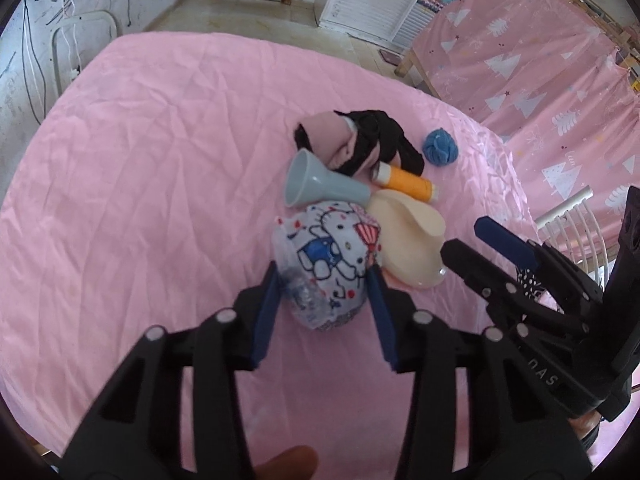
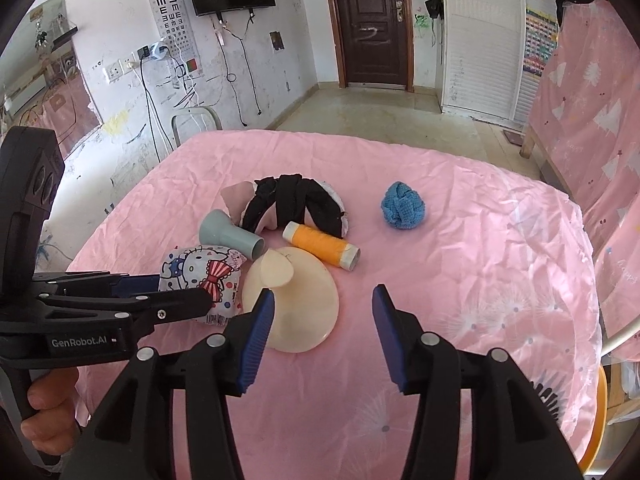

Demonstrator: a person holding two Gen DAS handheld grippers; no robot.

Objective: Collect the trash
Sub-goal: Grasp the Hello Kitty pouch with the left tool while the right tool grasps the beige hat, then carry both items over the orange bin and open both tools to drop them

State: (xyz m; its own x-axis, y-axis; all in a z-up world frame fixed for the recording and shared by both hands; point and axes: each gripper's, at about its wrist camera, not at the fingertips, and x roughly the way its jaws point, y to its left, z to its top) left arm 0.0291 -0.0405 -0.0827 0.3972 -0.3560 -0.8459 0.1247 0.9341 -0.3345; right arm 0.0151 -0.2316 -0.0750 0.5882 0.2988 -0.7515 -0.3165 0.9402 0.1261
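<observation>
The left gripper (image 1: 324, 280) is closing its jaws around the cartoon-print wrapper (image 1: 328, 256) lying on the pink table (image 1: 140, 160); better squeeze gently mid-packet. The right gripper (image 2: 323, 300) is hanging open, empty.

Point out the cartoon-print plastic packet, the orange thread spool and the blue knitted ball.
Cartoon-print plastic packet (image 1: 332, 256): left wrist view, printed front.
Orange thread spool (image 2: 320, 245): right wrist view, wound orange middle.
Blue knitted ball (image 2: 402, 205): right wrist view, centre of knit.
</observation>
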